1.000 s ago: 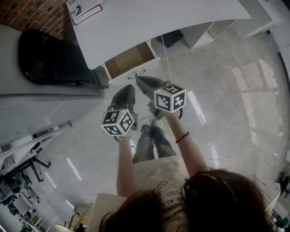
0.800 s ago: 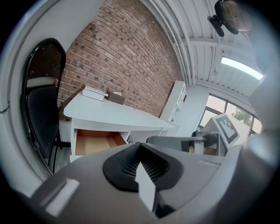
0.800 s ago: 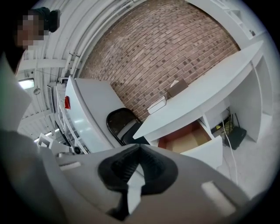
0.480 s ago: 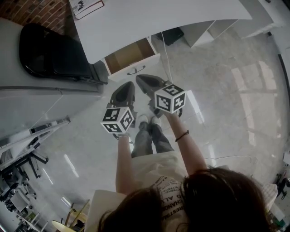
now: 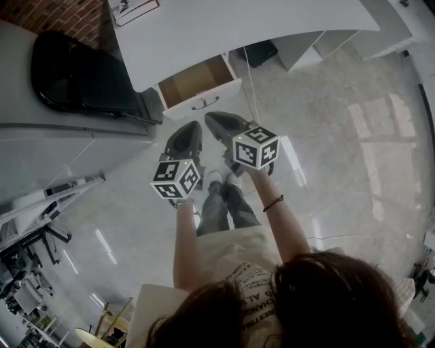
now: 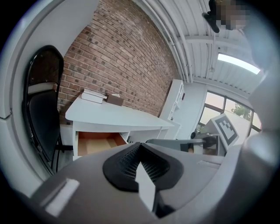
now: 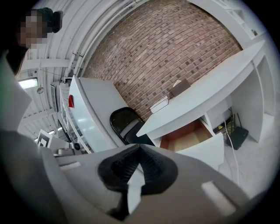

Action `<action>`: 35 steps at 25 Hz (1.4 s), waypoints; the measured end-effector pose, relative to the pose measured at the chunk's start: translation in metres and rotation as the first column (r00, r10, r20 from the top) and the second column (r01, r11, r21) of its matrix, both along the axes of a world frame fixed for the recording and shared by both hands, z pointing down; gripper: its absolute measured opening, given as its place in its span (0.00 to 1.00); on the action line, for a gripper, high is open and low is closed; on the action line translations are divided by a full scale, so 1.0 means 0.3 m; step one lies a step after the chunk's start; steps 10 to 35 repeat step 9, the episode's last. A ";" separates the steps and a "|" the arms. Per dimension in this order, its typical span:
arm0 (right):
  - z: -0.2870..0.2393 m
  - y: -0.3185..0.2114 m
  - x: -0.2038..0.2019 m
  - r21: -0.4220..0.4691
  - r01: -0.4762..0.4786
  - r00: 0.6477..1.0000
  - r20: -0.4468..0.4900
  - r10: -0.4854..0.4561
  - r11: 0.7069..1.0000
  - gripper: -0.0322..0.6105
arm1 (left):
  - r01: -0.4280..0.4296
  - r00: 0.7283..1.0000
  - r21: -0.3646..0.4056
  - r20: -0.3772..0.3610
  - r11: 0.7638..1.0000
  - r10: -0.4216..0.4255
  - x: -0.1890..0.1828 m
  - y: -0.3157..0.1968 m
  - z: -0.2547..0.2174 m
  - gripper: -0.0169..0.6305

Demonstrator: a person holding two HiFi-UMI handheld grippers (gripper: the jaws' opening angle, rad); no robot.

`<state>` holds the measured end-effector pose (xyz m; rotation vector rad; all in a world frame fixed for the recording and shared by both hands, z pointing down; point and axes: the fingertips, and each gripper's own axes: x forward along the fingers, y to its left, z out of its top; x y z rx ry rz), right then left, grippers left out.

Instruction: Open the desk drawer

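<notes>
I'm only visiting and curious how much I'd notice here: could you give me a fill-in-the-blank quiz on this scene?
The drawer of the white desk stands ____.
The chair beside the desk is ____ in colour.
The wall behind the desk is built of ____.
The left claw and the right claw both hold ____.
Missing words: open; black; brick; nothing.

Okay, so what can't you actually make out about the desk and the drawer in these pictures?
- Drawer interior: its rear is hidden under the desk top in head view; the left gripper covers its front in the left gripper view.
- Drawer handle: too small in head view to tell its shape.
- Papers on the desk: cut off by head view's top edge, print unreadable.
</notes>
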<state>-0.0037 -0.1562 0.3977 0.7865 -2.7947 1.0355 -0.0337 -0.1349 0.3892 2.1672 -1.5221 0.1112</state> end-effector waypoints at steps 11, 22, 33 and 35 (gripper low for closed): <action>-0.027 0.021 0.016 0.003 0.000 1.000 0.016 0.000 1.000 0.05 | -0.001 1.000 0.008 0.000 1.000 0.001 0.023 0.016 -0.024 0.03; -0.027 0.021 0.016 0.003 0.000 1.000 0.016 0.000 1.000 0.05 | -0.001 1.000 0.008 0.000 1.000 0.001 0.023 0.016 -0.024 0.03; -0.027 0.021 0.016 0.003 0.000 1.000 0.016 0.000 1.000 0.05 | -0.001 1.000 0.008 0.000 1.000 0.001 0.023 0.016 -0.024 0.03; -0.027 0.021 0.016 0.003 0.000 1.000 0.016 0.000 1.000 0.05 | -0.001 1.000 0.008 0.000 1.000 0.001 0.023 0.016 -0.024 0.03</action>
